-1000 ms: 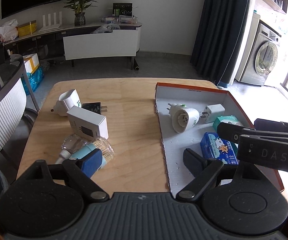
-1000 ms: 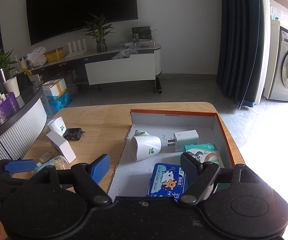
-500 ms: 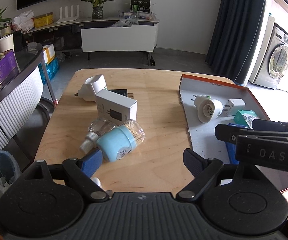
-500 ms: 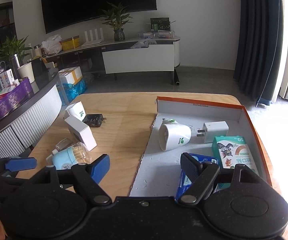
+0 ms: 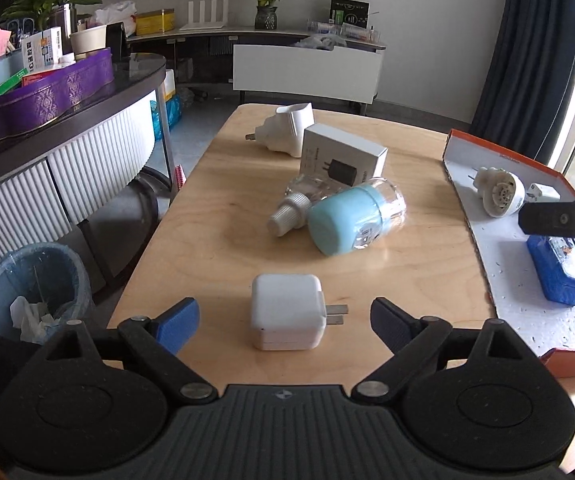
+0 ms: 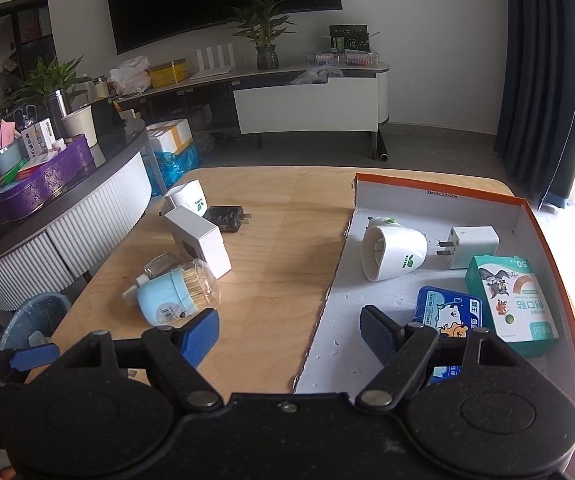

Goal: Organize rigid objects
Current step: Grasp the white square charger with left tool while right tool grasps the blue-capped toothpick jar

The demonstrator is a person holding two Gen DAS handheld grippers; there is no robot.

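White charger (image 5: 286, 311) is lying on the table (image 5: 223, 240) betw. the wide-open left gripper (image 5: 285, 316), prongs pointing right, touching neither finger. Right gripper (image 6: 289, 330) is hovering wide, w/ nothing held, over the tray (image 6: 439, 190) edge; its rim label reads "33x23x12.5x5cm". In tray: 1 white cup-shaped plug (image 6: 393, 252), 1 white adapter (image 6: 473, 246), 1 blue tin (image 6: 447, 316), 1 green box (image 6: 509, 300) marked "50". On table: toothpick jar (image 5: 357, 218), white box (image 5: 343, 156).

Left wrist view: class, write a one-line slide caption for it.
Open left gripper frames a white charger cube on the wooden table, other clutter beyond, shallow box at right.
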